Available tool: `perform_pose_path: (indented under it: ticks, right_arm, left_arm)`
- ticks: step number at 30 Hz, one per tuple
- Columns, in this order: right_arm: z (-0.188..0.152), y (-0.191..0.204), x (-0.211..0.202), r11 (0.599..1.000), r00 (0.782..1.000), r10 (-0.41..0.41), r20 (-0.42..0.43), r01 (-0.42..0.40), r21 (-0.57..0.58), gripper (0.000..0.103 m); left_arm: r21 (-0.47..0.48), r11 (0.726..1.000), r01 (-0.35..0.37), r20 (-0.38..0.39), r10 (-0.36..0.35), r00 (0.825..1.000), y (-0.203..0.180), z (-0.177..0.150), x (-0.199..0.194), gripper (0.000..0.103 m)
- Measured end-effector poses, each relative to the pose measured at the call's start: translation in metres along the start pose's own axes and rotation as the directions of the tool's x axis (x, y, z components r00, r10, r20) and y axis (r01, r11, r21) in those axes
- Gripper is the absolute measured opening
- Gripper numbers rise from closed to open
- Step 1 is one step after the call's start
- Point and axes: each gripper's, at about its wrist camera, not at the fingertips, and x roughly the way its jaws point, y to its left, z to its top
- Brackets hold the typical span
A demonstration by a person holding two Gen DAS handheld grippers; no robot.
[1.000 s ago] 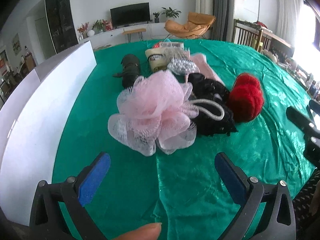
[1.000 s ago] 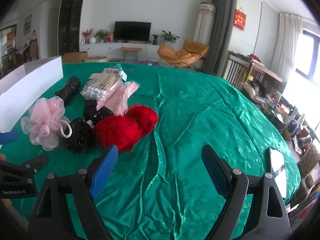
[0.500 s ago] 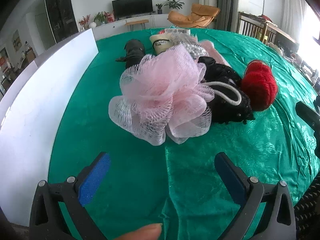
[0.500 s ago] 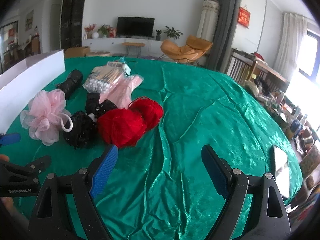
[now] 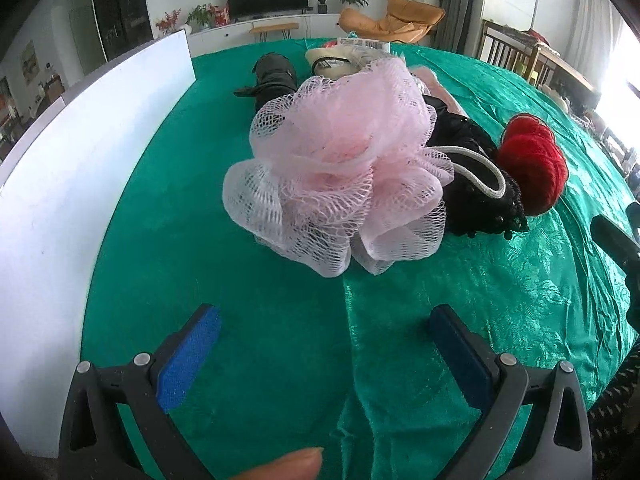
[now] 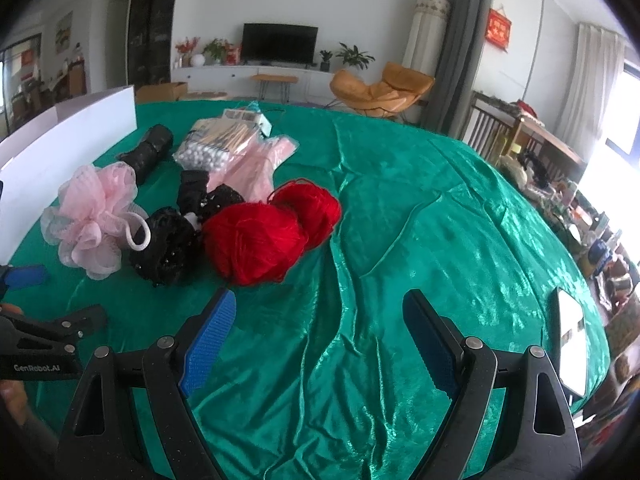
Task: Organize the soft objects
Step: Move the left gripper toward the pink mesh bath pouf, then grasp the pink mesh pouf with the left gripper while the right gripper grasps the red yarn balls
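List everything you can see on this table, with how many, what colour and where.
loofah: one, pink mesh with a white cord loop, left end of the pile, directly ahead of the left tongs
yarn balls: two, red, touching, right end of the pile
black bundle: one, beaded, between loofah and yarn
dark roll: one, black, behind the loofah
swab pack: one, clear, on a pink bag at the back
tablecloth: one, green, wrinkled
white board: one, along the left edge
phone: one, right edge
left tongs: open, empty
right tongs: open, empty
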Motion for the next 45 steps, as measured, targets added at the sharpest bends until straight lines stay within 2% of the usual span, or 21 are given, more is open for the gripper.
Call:
perform_pose_path:
  ticks: [5, 11, 19, 22, 27, 29, 33, 37, 39, 42, 45]
  right_arm:
    - [-0.001, 0.002, 0.004, 1.000, 1.000, 0.010, -0.018, -0.010, -0.005, 0.088]
    - [-0.005, 0.004, 0.014, 0.999, 0.996, 0.049, -0.079, -0.050, -0.004, 0.088]
    - [-0.018, 0.008, 0.030, 0.990, 0.973, 0.138, -0.188, -0.136, 0.024, 0.088]
    - [-0.015, 0.004, 0.042, 0.976, 0.951, 0.215, -0.224, -0.200, 0.091, 0.088]
    - [0.002, 0.003, 0.060, 0.972, 0.937, 0.230, -0.263, -0.209, 0.106, 0.089]
    - [0.009, 0.001, 0.071, 0.973, 0.938, 0.225, -0.264, -0.203, 0.106, 0.088]
    - [0.014, -0.019, 0.083, 0.978, 0.956, 0.157, -0.249, -0.115, 0.176, 0.087]
    - [0.001, -0.013, 0.070, 0.990, 0.968, 0.114, -0.225, -0.091, 0.108, 0.087]
    - [-0.002, -0.012, 0.069, 0.988, 0.970, 0.119, -0.214, -0.094, 0.121, 0.087]
    - [-0.002, -0.010, 0.067, 0.988, 0.974, 0.116, -0.194, -0.093, 0.121, 0.087]
    - [-0.001, -0.015, 0.068, 0.988, 0.975, 0.115, -0.191, -0.092, 0.124, 0.087]
  left_arm:
    - [0.012, 1.000, 0.007, 0.005, -0.007, 1.000, 0.001, -0.001, -0.001, 0.103]
    - [0.014, 1.000, 0.006, -0.013, -0.006, 1.000, 0.002, 0.002, 0.000, 0.103]
    - [0.025, 1.000, 0.017, -0.003, -0.017, 1.000, 0.003, -0.001, -0.001, 0.103]
    - [0.029, 0.999, 0.020, 0.008, -0.020, 1.000, 0.003, -0.002, -0.002, 0.103]
    - [0.023, 1.000, 0.015, 0.003, -0.015, 1.000, 0.003, -0.002, -0.001, 0.103]
    - [0.027, 1.000, 0.016, 0.000, -0.016, 1.000, 0.003, -0.001, -0.001, 0.103]
    - [0.044, 0.999, 0.030, -0.023, -0.029, 0.999, 0.004, 0.002, -0.001, 0.103]
    - [0.071, 0.996, 0.057, -0.054, -0.053, 0.997, 0.006, 0.002, -0.002, 0.103]
    - [0.053, 0.994, 0.100, -0.068, -0.097, 0.993, 0.009, 0.004, -0.006, 0.103]
    - [-0.008, 0.982, 0.187, -0.014, -0.187, 0.982, 0.017, 0.015, -0.023, 0.103]
    - [-0.014, 0.977, 0.211, 0.045, -0.210, 0.977, 0.015, 0.038, -0.034, 0.103]
